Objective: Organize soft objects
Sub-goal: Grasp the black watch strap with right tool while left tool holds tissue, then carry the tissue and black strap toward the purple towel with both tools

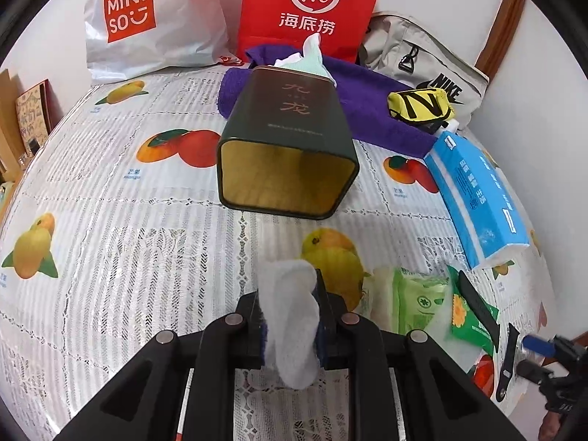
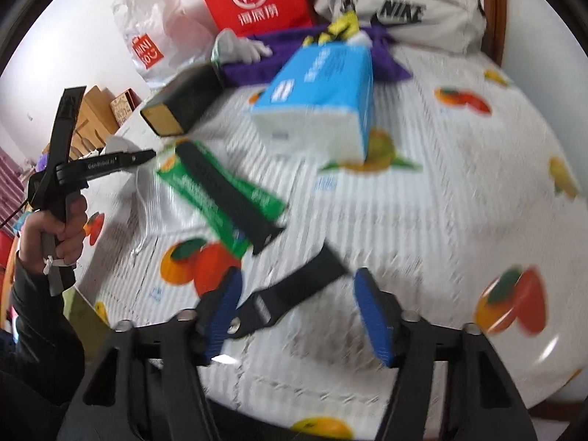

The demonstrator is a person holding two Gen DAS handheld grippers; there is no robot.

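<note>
My left gripper (image 1: 290,316) is shut on a white cotton pad (image 1: 290,316) and holds it above the table, short of a dark green tin (image 1: 290,147) lying on its side, its open gold mouth facing me. White and mint cloths (image 1: 308,57) stick out of the tin's far end. My right gripper (image 2: 297,312) is open above the tablecloth, with a black watch strap piece (image 2: 290,301) lying between its blue pads. A second black strap (image 2: 228,198) lies across a green wet-wipe pack (image 2: 205,187). The left gripper (image 2: 147,155) also shows at the left of the right wrist view.
A blue tissue pack (image 1: 474,198) lies at the right; it also shows in the right wrist view (image 2: 323,92). A purple towel (image 1: 371,110), a yellow pouch (image 1: 419,104), a grey Nike bag (image 1: 422,62), a red paper bag (image 1: 312,7) and a white Miniso bag (image 1: 147,18) line the back.
</note>
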